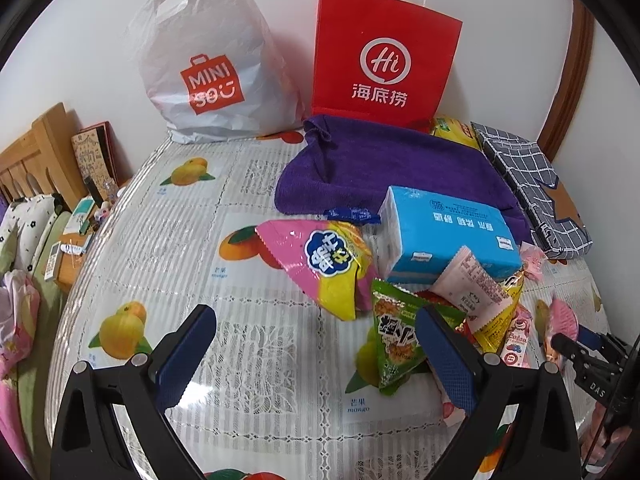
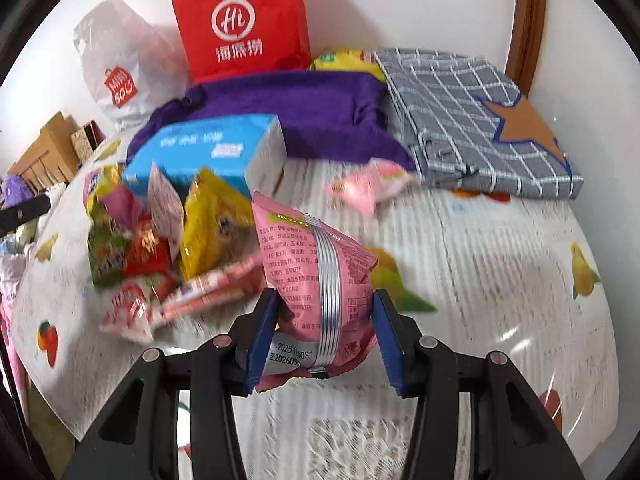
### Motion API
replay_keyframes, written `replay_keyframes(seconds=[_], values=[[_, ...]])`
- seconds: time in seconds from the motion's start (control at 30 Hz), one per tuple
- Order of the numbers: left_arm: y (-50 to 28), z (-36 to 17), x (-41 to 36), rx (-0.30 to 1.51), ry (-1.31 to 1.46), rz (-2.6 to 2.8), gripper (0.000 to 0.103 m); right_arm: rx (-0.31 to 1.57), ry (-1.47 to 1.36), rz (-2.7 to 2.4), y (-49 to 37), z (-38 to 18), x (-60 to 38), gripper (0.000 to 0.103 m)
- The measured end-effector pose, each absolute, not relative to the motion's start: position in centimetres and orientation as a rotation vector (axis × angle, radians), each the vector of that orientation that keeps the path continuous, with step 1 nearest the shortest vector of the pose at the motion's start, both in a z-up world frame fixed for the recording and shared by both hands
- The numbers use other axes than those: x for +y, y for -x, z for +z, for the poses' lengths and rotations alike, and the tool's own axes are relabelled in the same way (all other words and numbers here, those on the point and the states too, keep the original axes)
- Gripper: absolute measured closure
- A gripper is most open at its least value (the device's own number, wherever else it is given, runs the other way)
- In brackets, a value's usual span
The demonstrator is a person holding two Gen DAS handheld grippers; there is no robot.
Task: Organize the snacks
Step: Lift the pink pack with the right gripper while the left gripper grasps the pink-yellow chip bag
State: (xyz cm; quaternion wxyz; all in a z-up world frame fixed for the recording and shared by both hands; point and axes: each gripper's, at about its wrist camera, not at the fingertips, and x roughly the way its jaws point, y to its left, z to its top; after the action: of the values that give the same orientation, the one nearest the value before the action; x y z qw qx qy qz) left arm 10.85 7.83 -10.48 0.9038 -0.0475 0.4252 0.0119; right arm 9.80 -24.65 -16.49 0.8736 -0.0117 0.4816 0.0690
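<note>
Between right hand-held gripper pads | pink snack packet pinched, puffy, silver-seamed | left hand-held gripper spread, empty

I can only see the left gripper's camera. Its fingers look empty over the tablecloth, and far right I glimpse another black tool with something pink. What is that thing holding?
Observer: The right gripper is shut on a pink snack packet, gripped near its bottom end.
Operator: Is there printing on the packet?
Observer: Yes, small text and a silver seam running down its back, with a date stamp by the fingers.
Operator: Is the packet resting on the table?
Observer: No, it stands up between the pads, above the fruit-print tablecloth.
Operator: Anything loose nearby?
Observer: Another small pink packet lies alone beside the grey checked bag.
</note>
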Motion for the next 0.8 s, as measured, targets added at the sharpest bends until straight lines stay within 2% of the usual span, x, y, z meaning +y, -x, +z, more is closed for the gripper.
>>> replay_keyframes(seconds=[0.13,0.43,0.8], values=[[-10.8,-10.9,8.1,0.886,0.1,0.021,0.003,0.967,0.033,0.146,-9.4,-16.2,-24.8,0.024],[-11.8,-11.4,8.8,0.9,0.116,0.003,0.003,0.996,-0.004,0.102,-12.2,-17.7,-24.7,0.024],[-16.7,-13.5,8.1,0.977,0.149,0.013,0.003,1.029,-0.023,0.097,-15.6,-19.0,-24.4,0.024]])
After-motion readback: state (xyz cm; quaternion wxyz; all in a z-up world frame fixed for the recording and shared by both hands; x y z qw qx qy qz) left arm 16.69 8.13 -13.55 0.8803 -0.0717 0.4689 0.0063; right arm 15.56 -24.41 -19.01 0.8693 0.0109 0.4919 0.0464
